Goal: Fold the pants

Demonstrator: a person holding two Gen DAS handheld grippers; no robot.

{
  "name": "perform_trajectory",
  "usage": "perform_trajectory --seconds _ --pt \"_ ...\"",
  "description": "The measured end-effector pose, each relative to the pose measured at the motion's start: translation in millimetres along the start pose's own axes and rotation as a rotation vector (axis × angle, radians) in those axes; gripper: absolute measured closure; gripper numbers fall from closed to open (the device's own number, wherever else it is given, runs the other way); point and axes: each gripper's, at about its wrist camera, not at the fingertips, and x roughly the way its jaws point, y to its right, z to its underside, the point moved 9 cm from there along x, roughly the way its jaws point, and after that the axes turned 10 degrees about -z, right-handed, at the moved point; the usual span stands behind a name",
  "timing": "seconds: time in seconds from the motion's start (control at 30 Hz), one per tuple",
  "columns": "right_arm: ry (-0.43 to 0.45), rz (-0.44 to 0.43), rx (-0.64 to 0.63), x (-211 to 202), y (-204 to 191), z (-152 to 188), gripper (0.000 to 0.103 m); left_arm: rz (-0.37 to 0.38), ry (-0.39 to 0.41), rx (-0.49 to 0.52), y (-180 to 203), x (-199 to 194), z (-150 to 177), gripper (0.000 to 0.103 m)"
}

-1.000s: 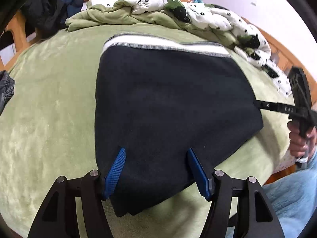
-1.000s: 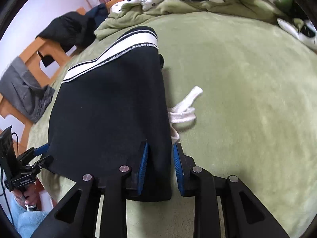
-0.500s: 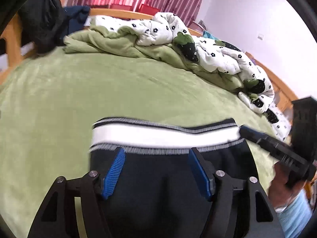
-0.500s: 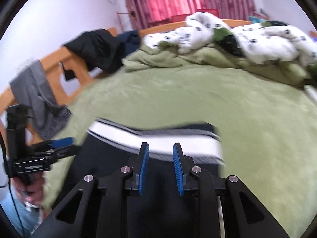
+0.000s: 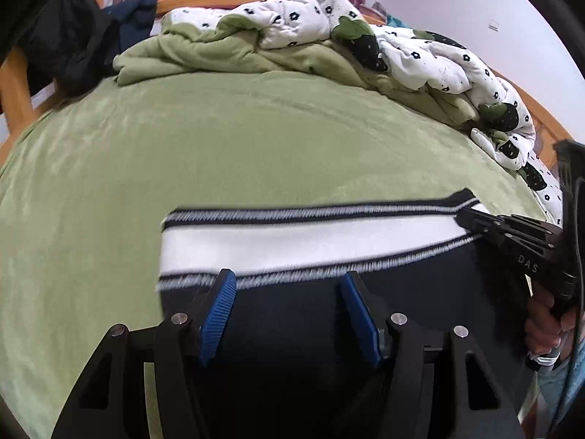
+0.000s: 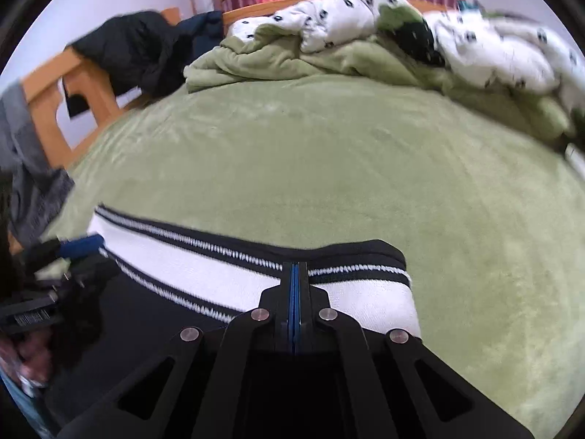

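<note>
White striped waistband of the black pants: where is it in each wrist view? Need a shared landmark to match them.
Left wrist: white striped waistband runs across the lower middle, just beyond the blue finger pads.
Right wrist: the band slants from mid-left to lower centre, under the closed fingers.
Shared landmark: the crumpled white flower-print quilt at the far edge of the green bed.

I am looking along my left gripper (image 5: pixel 289 307): two black angular arms with triangular cut-outs are carrying ribbed blue pads (image 5: pixel 218 311), and silver round screws are sitting at the joints behind them. My right gripper (image 6: pixel 294 274) is showing the same black frame, silver screws and blue pads. Seen from the left gripper, its black body is bearing white letters, and a blue denim garment (image 5: pixel 559 395) is showing just below it.
</note>
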Motion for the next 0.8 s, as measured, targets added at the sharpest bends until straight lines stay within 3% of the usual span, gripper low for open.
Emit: perform_trajectory --seconds 0.3,0.5,0.8 --pt "-0.030 -0.002 0.033 -38.4 -3.8 38.8 0.103 -0.036 -0.051 -0.035 -24.7 -36.2 66.4 0.038" --pt "-0.036 0.019 0.087 -68.5 -3.0 78.8 0.100 0.016 -0.095 -0.108 -30.4 -53.1 107.6 0.037" --pt "-0.092 0.035 0.082 -104.8 -9.9 130.6 0.094 0.012 -0.102 -0.140 -37.0 -84.4 143.5 0.037"
